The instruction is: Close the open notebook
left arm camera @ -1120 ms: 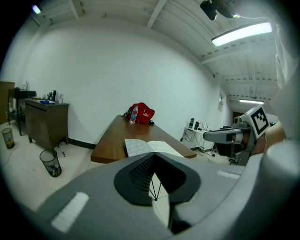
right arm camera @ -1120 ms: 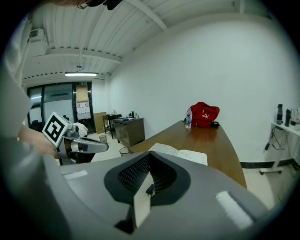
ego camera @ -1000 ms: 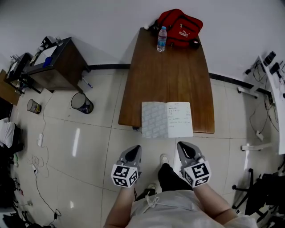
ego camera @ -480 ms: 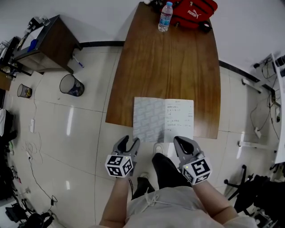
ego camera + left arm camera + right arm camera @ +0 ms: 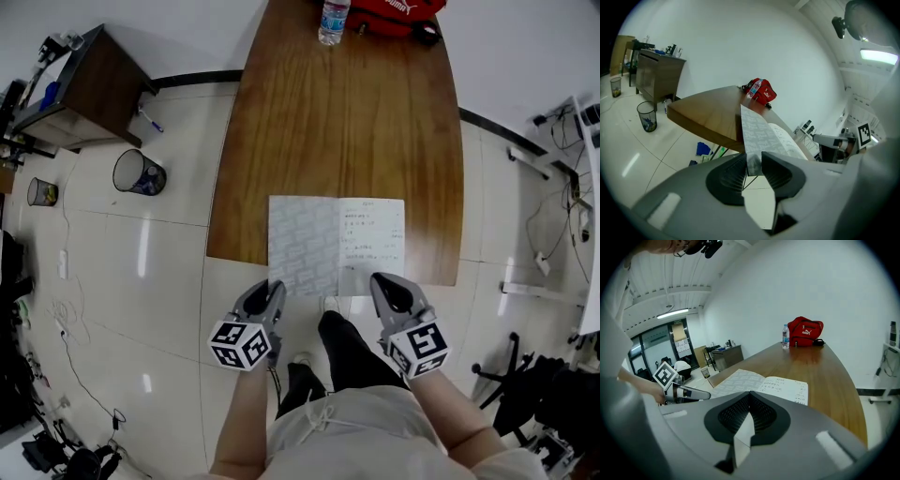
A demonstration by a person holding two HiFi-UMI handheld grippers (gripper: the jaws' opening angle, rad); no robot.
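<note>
Left gripper view: left tool (image 5: 753, 163) closing, notebook cover (image 5: 755, 131) between jaws.

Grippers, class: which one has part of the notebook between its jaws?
The left gripper: the notebook's patterned cover stands between its closing jaws; the right gripper is shut and empty.

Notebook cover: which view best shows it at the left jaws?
Left gripper view: the notebook cover runs between the closing jaws of the left gripper. Head view shows it whole from above. Right gripper view shows only the open pages.
</note>
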